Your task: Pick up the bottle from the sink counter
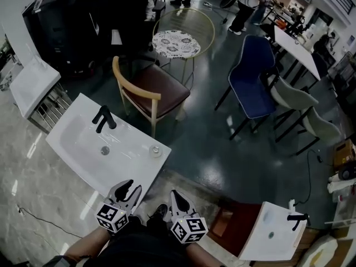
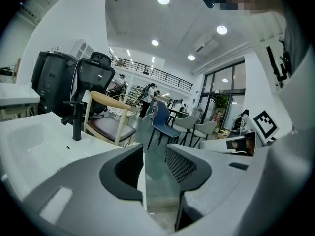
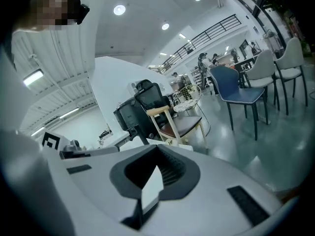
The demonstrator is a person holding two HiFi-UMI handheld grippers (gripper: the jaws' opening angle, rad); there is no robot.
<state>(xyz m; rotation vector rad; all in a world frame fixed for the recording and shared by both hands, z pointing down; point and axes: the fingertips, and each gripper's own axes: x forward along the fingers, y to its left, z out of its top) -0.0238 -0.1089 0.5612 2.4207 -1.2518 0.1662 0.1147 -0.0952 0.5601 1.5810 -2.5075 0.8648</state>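
Observation:
A small pale bottle (image 1: 156,150) stands at the right end of the white sink counter (image 1: 75,128), right of the drain (image 1: 105,150) and the black faucet (image 1: 103,118). In the head view my left gripper (image 1: 132,184) hovers at the counter's near edge, short of the bottle, and its jaws stand apart. The left gripper view shows only floor in the gap of the left gripper (image 2: 155,154), with the faucet (image 2: 76,124) to the left. My right gripper (image 1: 174,194) is over the floor, right of the counter, with its tips together. The right gripper (image 3: 157,149) holds nothing.
A wooden chair with a brown seat (image 1: 153,90) stands just behind the counter. Farther back are a blue chair (image 1: 253,79) and a round table (image 1: 177,42). A second sink unit (image 1: 272,227) sits at the lower right, a third (image 1: 30,82) at the left. People stand in the distance.

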